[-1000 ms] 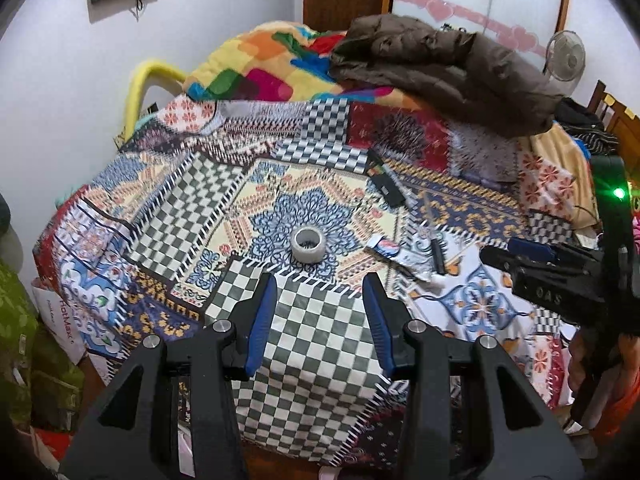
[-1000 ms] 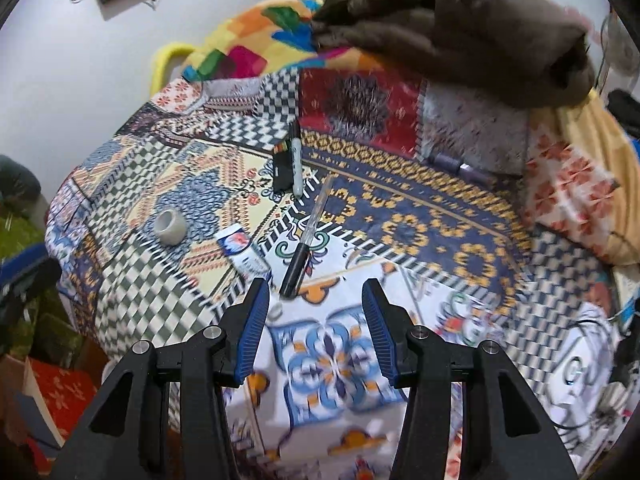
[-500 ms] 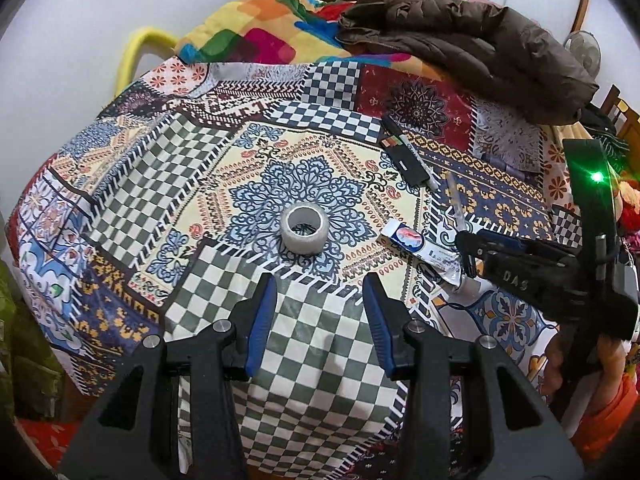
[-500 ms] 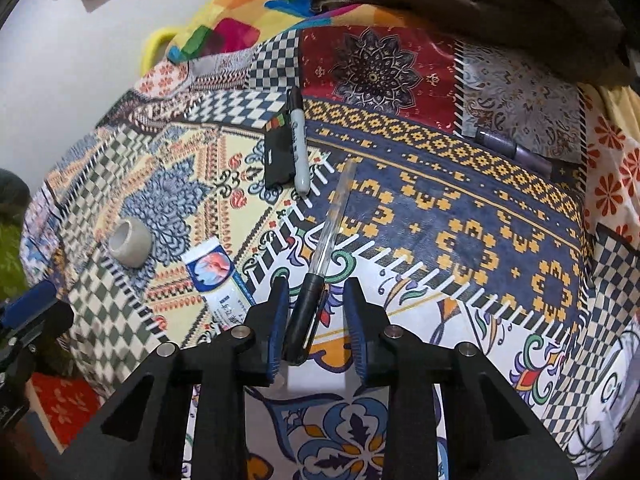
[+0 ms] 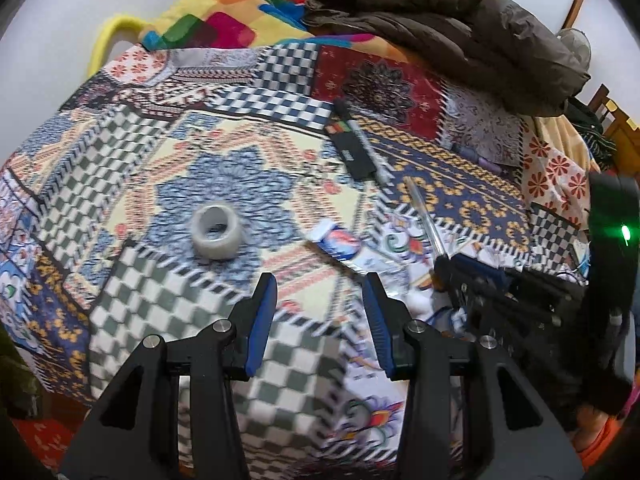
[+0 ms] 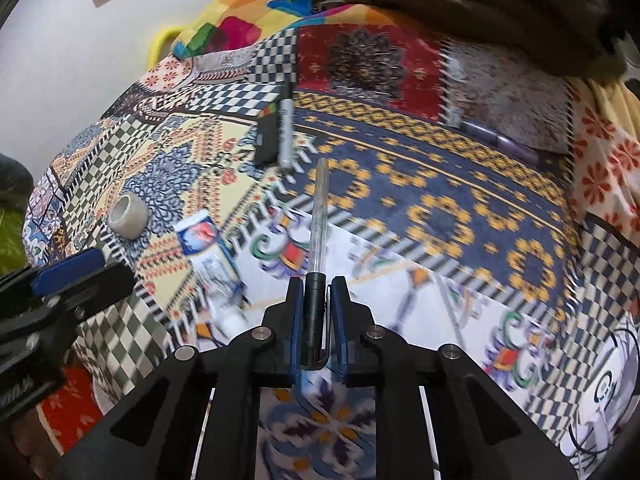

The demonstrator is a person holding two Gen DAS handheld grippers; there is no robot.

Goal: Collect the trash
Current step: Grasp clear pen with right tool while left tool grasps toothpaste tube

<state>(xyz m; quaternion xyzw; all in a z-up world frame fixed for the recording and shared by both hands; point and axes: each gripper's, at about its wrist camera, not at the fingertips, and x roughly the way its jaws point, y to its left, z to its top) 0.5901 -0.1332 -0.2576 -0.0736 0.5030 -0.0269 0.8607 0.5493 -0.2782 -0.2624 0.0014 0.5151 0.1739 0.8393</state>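
My right gripper (image 6: 317, 286) is shut on the black cap end of a clear pen (image 6: 320, 216); its clear barrel points away over the patterned bedspread. The pen (image 5: 424, 216) and the right gripper (image 5: 460, 276) also show at the right of the left wrist view. My left gripper (image 5: 318, 292) is open and empty, just short of a crumpled tube wrapper (image 5: 344, 244). A roll of clear tape (image 5: 216, 232) lies to its left. The tape (image 6: 128, 216) and the wrapper (image 6: 208, 252) lie left of the pen in the right wrist view.
A black box (image 6: 267, 136) and a grey marker (image 6: 285, 128) lie further back. A purple pen (image 6: 496, 140) lies at the back right. A brown jacket (image 5: 460, 36) and a colourful blanket (image 5: 224, 28) are piled at the far end. The bed edge drops off in front.
My right gripper has closed on the pen's black end, from open a second ago. My left gripper has moved forward and right, from the tape roll towards the wrapper.
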